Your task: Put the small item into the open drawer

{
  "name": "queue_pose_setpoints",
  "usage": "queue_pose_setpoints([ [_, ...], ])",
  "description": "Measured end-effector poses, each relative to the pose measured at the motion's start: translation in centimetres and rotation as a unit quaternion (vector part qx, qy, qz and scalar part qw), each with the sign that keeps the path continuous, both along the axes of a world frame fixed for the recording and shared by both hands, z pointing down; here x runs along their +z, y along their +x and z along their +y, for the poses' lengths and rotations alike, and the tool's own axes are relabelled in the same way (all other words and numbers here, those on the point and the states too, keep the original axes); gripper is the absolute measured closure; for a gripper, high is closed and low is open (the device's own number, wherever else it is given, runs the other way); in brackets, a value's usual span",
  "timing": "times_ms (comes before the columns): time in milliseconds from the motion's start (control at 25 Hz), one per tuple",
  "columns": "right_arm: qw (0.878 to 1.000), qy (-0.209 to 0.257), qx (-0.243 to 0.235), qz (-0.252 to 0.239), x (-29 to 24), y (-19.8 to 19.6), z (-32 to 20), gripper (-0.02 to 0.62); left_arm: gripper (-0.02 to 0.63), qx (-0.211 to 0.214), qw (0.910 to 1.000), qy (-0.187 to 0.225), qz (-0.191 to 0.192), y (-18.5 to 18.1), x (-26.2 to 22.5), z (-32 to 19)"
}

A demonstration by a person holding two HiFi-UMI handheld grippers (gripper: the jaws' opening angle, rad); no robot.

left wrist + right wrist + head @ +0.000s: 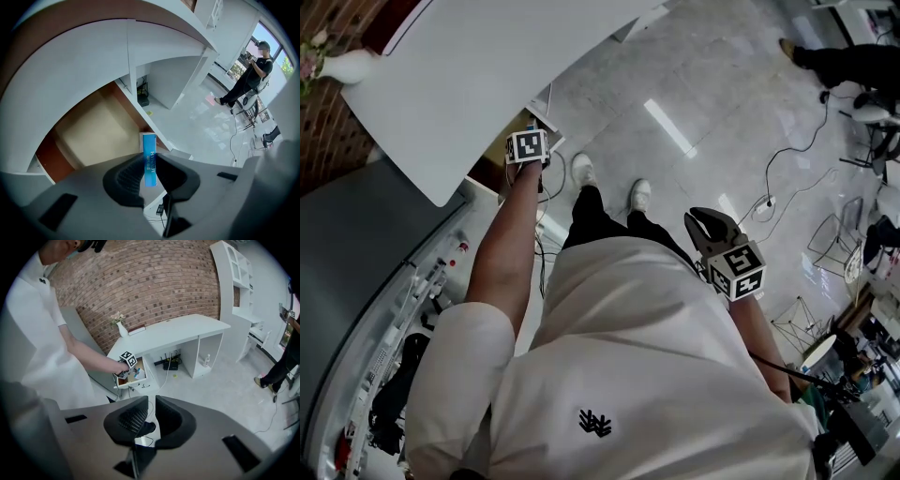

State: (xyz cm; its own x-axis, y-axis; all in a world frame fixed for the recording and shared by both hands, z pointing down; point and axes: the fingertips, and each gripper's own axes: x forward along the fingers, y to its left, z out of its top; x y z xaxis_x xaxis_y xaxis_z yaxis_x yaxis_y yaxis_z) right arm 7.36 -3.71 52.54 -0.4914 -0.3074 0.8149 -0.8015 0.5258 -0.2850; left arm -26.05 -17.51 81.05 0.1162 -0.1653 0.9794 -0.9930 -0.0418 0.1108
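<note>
My left gripper (150, 174) is shut on a small blue box (149, 157) that stands upright between its pads. It hangs over the open drawer (91, 133), whose tan bottom shows bare under the white desk (70, 70). In the right gripper view the left gripper (127, 363) is at the drawer (138, 376) with the blue box (137, 372) over its inside. From the head view the left gripper (529, 142) reaches under the desk edge (487, 75). My right gripper (151, 414) hangs at my side, its jaws a narrow gap apart with nothing between them; it shows as the right gripper (709, 225).
A vase with flowers (121, 327) stands on the desk. Network boxes and cables (169, 363) lie under it. A white shelf unit (239, 273) stands to the right. Cables (787, 155) run over the glossy floor, where a person in black (247, 79) stands.
</note>
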Motion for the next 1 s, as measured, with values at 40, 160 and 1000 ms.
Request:
queue_pose_setpoints([
  [40,1.0,-0.002,0.002,0.001,0.1,0.0,0.0,0.523,0.52,0.002,1.0,0.0,0.0,0.1,-0.1,-0.3],
  [160,1.0,-0.006,0.007,0.001,0.2,-0.3,0.0,0.523,0.518,0.007,1.0,0.0,0.0,0.1,-0.3,-0.8],
  [1000,1.0,-0.019,0.004,0.001,1.6,0.3,1.5,0.523,0.474,0.032,0.9992,0.024,0.0,1.1,1.4,-0.1],
])
